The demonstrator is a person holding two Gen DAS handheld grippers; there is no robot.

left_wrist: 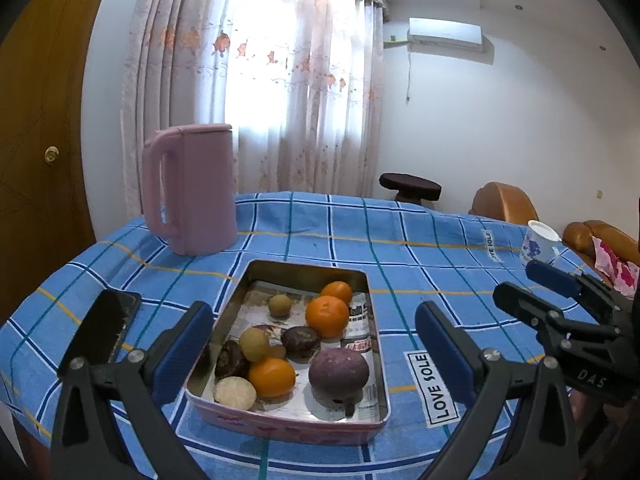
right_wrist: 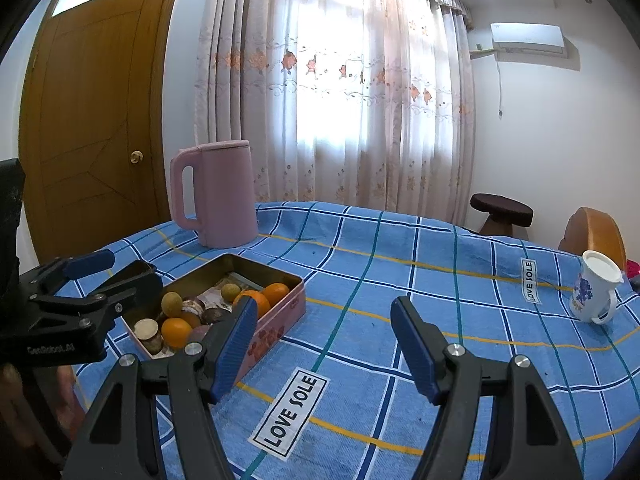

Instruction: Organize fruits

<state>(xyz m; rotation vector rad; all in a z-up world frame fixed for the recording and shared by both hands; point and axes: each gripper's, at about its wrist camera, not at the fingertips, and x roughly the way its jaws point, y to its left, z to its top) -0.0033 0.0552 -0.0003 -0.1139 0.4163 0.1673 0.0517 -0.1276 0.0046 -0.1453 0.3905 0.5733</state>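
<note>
The left gripper (left_wrist: 314, 350), black-framed with blue ribbed pads, is hovering with its jaws standing wide apart and nothing between them, just above the near end of the rectangular pink metal tin (left_wrist: 280, 426) that is sitting on the blue checked tablecloth (left_wrist: 400, 248) near the table's front edge. The right gripper (right_wrist: 324, 344), of the same build, is likewise holding its jaws parted over bare cloth just to the right of the tin, gripping nothing. Inside the tin, paper is lining the bottom and the fruits are lying together: three round orange tangerines (left_wrist: 327, 316), a large dull-purple passion fruit (left_wrist: 338, 372) at the near right corner, two tan longans (left_wrist: 279, 306), and several dark brown round pieces (left_wrist: 300, 342) in the middle. A black flat phone (left_wrist: 100, 328) is lying just left of the tin. Farther back toward the table's left far corner, a tall pink plastic jug with a handle (left_wrist: 192, 188) is standing upright. A white cup with blue flowers (right_wrist: 596, 292) is standing near the table's right edge.
</note>
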